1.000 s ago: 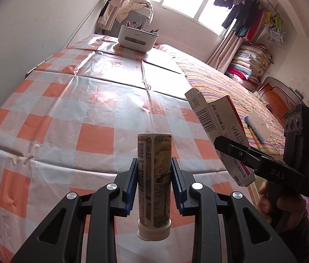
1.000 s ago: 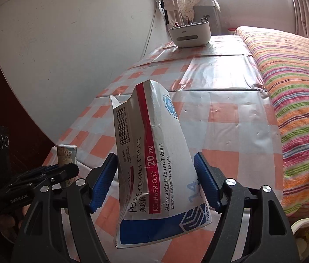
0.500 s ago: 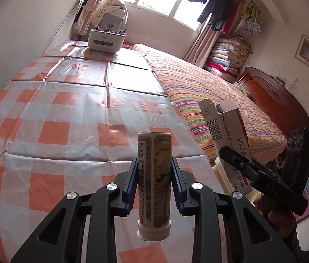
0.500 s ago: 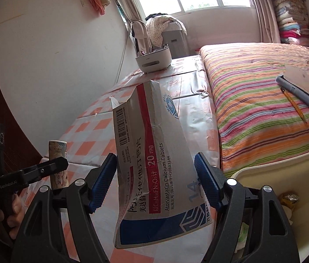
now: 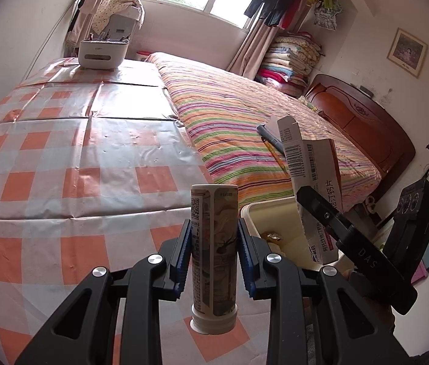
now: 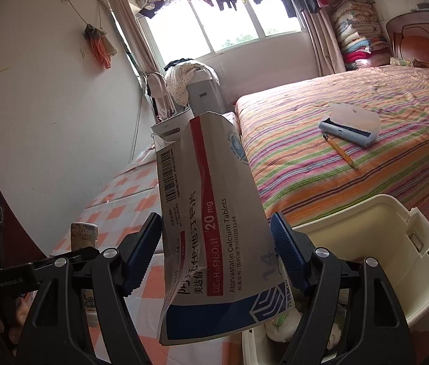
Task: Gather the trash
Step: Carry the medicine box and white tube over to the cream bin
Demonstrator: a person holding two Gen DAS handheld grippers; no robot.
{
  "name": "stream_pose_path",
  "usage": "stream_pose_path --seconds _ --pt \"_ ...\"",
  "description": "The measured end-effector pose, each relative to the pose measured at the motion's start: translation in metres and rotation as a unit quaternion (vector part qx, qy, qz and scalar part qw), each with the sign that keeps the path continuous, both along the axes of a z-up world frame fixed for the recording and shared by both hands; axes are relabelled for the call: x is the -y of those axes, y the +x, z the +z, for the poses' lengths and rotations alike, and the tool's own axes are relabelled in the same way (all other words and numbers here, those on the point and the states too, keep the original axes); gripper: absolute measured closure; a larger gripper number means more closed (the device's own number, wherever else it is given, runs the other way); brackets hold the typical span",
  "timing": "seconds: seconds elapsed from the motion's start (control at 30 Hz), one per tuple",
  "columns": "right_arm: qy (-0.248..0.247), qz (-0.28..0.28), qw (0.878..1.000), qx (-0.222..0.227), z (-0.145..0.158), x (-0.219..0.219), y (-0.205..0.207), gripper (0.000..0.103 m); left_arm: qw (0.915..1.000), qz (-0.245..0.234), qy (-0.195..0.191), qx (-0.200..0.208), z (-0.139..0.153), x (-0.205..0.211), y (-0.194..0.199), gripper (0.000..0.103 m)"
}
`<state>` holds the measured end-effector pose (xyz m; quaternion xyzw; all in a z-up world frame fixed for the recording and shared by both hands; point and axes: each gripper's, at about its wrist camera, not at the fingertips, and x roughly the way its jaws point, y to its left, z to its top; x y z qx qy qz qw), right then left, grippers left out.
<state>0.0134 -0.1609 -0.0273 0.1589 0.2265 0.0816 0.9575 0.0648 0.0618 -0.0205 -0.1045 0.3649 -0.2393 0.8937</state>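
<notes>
Bedroom, checked desk point(image 5: 62, 158) beside bin point(image 6: 396, 243). Left tongs point(image 5: 213, 252) pinching tube point(image 5: 213, 243); right tongs point(image 6: 216, 252) wide around flattened box point(image 6: 211, 228). Could slip, miss bin.

You have two pieces of trash in the air and a bin below them. The small cylindrical bottle point(image 5: 213, 252) stands upright, a pale printed label with a QR code wrapped around it and a white cap at its lower end; it sits over the near edge of the checked tabletop point(image 5: 62, 167). The medicine carton point(image 6: 214, 228) is a flattened white box with a red stripe, a blue bottom band, a barcode and "20 mg" print, its top flap open, tilted slightly. It hangs above the cream plastic bin point(image 6: 403, 243), which already holds crumpled scraps.
</notes>
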Motion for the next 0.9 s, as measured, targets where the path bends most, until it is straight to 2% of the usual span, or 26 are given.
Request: stream_pose_path --seconds 0.2,0.47,0.7,0.9 --pt "0.008 -0.058 0.998 0.011 0.001 0.030 -0.012 0.031 0.9998 -0.020 0.006 0.001 0.004 0.026 -0.003 0.075" --pt "-0.027 -0.154 0.987 0.030 0.004 0.051 -0.024 0.030 0.9987 -0.047 0.019 0.001 0.008 0.054 -0.005 0.075" --pt "-0.025 -0.212 0.977 0.000 -0.004 0.074 -0.018 0.029 0.9978 -0.060 0.026 0.004 0.011 0.074 -0.004 0.075" --pt "-0.008 -0.226 0.974 -0.025 -0.012 0.086 -0.012 0.027 0.9966 -0.076 0.032 0.002 0.012 0.091 0.000 0.075"
